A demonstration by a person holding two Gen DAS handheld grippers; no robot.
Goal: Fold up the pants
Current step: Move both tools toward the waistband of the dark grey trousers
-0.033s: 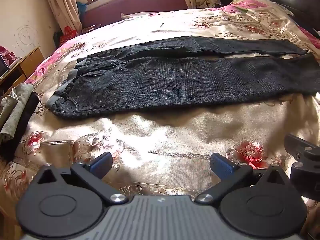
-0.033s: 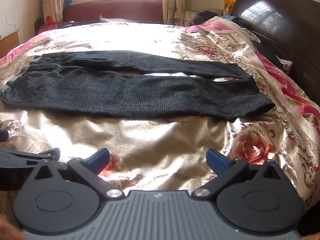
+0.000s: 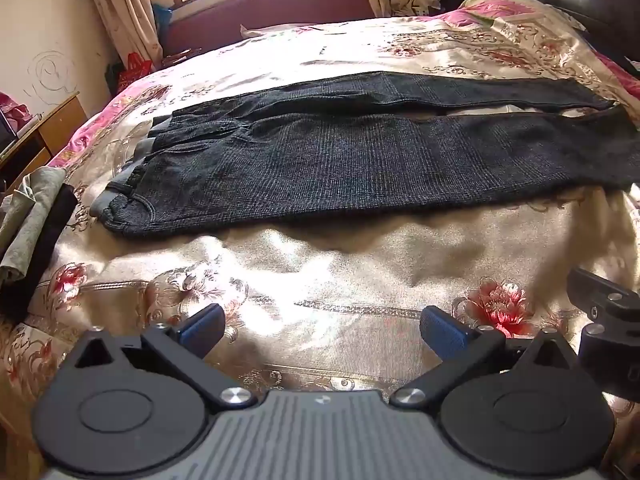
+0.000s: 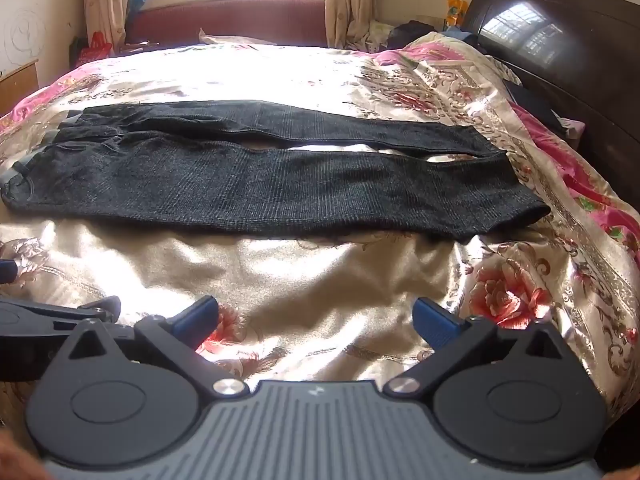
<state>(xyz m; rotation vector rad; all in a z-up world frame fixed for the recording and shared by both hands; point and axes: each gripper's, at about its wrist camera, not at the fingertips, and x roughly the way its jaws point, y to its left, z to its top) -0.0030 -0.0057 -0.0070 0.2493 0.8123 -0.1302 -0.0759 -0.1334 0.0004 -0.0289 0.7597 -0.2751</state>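
The pants (image 3: 360, 160) lay flat across the bed, well ahead of both pairs of jaws. The waistband (image 3: 120, 196) sat ahead and left of the left gripper (image 3: 322, 326), and the hems (image 4: 520, 208) ahead and right of the right gripper (image 4: 316, 320). The two legs ran side by side, with a thin gap of bedcover (image 3: 320, 264) showing between them toward the hems.

Nothing had changed from the picture just before: the cloth kept the same lie and neither gripper had shifted. Both sets of jaws stood spread wide with only bedcover between the pads, pinching nothing. By my reading the fold had not begun, and the first step, laying one leg over the other, was still to do.

The near long edge of the pants faced the jaws, unobstructed and slightly raised on the soft cover, so it looked easy to reach. A broad strip of bare cover lay between the jaws and that edge. A pile of clothes (image 3: 32, 220) crowded the far left of the left jaws, and the headboard (image 4: 560, 60) bounded the right beyond the hems. The grippers sat just beside each other, which left little room between them.
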